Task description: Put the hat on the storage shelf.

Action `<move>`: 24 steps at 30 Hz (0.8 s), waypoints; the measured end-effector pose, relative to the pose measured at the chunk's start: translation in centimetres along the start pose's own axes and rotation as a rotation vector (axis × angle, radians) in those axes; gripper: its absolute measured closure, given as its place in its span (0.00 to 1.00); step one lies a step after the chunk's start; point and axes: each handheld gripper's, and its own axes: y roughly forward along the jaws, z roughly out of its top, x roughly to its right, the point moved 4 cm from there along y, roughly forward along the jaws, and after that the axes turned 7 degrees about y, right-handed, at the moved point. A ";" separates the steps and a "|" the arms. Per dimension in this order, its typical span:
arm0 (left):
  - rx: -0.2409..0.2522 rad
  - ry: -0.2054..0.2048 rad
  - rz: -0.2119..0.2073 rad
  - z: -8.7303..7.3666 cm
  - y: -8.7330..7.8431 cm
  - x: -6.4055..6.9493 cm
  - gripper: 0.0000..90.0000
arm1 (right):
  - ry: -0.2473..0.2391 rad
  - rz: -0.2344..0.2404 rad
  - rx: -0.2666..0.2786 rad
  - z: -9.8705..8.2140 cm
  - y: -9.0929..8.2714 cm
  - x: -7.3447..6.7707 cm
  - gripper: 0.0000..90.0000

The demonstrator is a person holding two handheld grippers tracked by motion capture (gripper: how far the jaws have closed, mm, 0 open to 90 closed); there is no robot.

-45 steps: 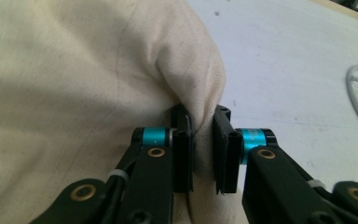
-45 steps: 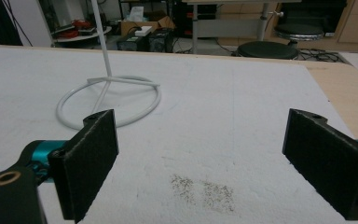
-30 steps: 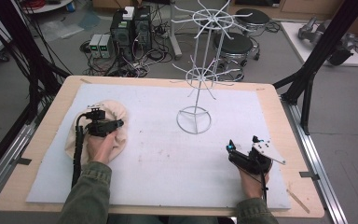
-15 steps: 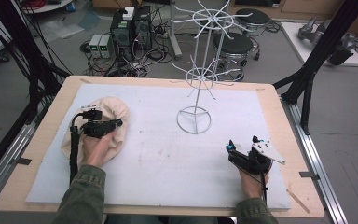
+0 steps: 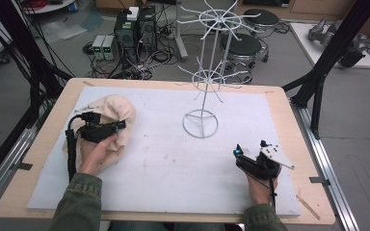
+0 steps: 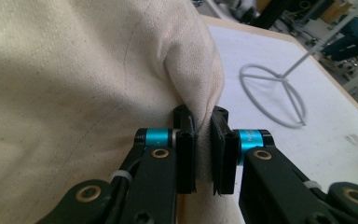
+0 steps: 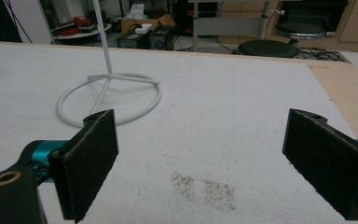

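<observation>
A cream cloth lies bunched at the left of the white mat. My left gripper lies over it, held by a hand in an olive sleeve. In the left gripper view a fold of the cream cloth is pinched between the jaws of the left gripper, which is shut on it. My right gripper rests low over the mat at the front right. The right gripper stands wide open with bare mat between its pads.
A white wire rack with spoked tiers stands on a ring base at mid-table; the ring base lies ahead-left of the right gripper. Wooden table edge borders the mat. Computers, cables and stools sit on the floor behind.
The left hand and gripper have shifted slightly on the cloth, which has bunched a little. The right gripper has not moved.
</observation>
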 end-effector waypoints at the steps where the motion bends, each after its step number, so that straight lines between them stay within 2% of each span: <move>1: 0.013 0.007 -0.011 0.3 -0.2 0.2 0.91 | -0.003 -0.001 0.001 0.0 0.0 0.0 0.10; 10: 0.072 0.096 -0.103 2.6 -1.7 2.7 0.91 | 0.001 0.000 0.002 0.0 0.0 0.0 0.10; 17: 0.117 0.144 -0.167 4.1 -2.5 4.5 0.91 | -0.004 -0.001 0.007 0.1 0.0 0.1 0.10; 19: 0.128 0.158 -0.200 4.4 -2.7 5.0 0.91 | -0.001 -0.001 0.005 0.1 0.0 0.0 0.10; 24: 0.149 0.184 -0.244 5.0 -3.0 5.7 0.91 | 0.006 0.004 -0.001 0.0 0.0 0.0 0.10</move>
